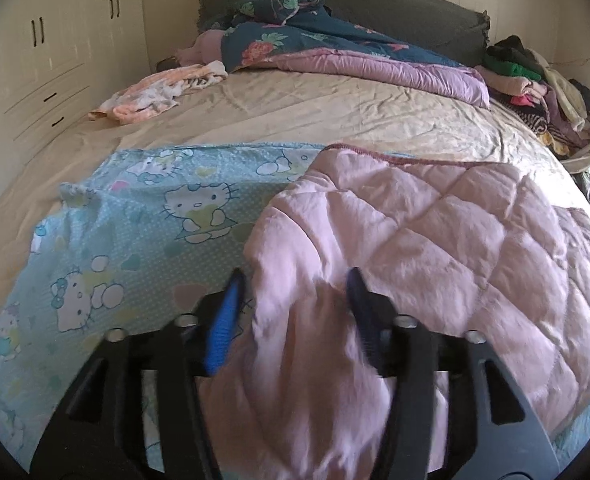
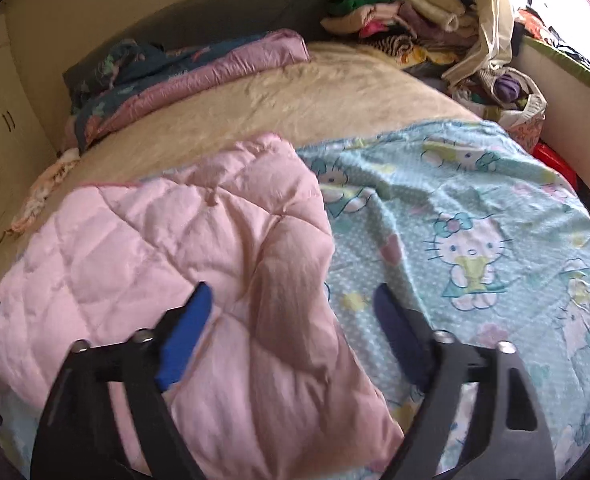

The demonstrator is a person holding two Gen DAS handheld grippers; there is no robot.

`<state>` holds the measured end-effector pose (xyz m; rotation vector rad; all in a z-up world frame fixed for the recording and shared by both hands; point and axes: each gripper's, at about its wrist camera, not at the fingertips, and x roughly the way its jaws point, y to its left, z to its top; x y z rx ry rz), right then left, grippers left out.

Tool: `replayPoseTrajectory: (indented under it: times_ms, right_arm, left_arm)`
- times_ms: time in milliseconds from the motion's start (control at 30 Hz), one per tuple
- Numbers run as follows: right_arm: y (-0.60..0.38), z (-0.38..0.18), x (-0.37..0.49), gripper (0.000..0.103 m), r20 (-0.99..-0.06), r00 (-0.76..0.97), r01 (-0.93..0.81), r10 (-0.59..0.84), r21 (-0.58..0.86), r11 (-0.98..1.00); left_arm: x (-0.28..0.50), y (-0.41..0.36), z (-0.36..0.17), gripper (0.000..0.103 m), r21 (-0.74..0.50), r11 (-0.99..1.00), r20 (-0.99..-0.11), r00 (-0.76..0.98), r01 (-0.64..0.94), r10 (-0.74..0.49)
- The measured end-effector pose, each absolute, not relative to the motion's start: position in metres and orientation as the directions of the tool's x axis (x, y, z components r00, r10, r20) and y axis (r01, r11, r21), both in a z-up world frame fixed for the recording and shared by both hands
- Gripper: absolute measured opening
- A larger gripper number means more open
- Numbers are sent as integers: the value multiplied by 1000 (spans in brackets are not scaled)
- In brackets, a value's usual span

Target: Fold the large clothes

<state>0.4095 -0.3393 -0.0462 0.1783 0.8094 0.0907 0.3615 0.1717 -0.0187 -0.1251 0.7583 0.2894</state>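
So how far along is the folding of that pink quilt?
Partly done: the pink quilt already lies doubled over the blue cartoon sheet. In hand: the left gripper has a quilt fold between its open fingers; the right gripper is open above it. Left: further folds.

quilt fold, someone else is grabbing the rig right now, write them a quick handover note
Left tool: open, pink folded-over quilt edge bunched between its fingers, not clamped.
Right tool: open, straddling the flap's other edge.
The quilt lies across the near end of the bed, Hello Kitty side up, with the pink underside flapped over the middle.
Done: one rough partial fold.
Left: grip both edges, square the flap, finish folding.
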Motion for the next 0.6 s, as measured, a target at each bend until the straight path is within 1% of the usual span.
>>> replayPoseTrajectory:
  times_ms: [67, 200, 267, 433, 600]
  right_arm:
    - [-342, -37, 397, 96, -688, 709, -19, 155, 201, 979]
    - [-345, -19, 374, 98, -651, 738, -41, 178, 221, 975]
    - [-347, -12, 365, 99, -636, 748, -54, 192, 231, 972]
    - [-347, 4, 340, 99, -600, 772, -68, 210, 249, 966]
    - [-346, 13, 319, 99, -580, 779, -85, 237, 277, 957]
  left_arm:
    - [356, 170, -13, 61, -16, 955, -687, 697, -297, 205]
    - [341, 164, 0, 74, -20, 960, -670, 716, -281, 195]
    - [334, 161, 5, 85, -26, 961, -666, 721, -276, 189]
    - [317, 152, 16, 93, -28, 963, -655, 733, -267, 184]
    - [300, 145, 20, 93, -35, 965, -651, 738, -260, 175]
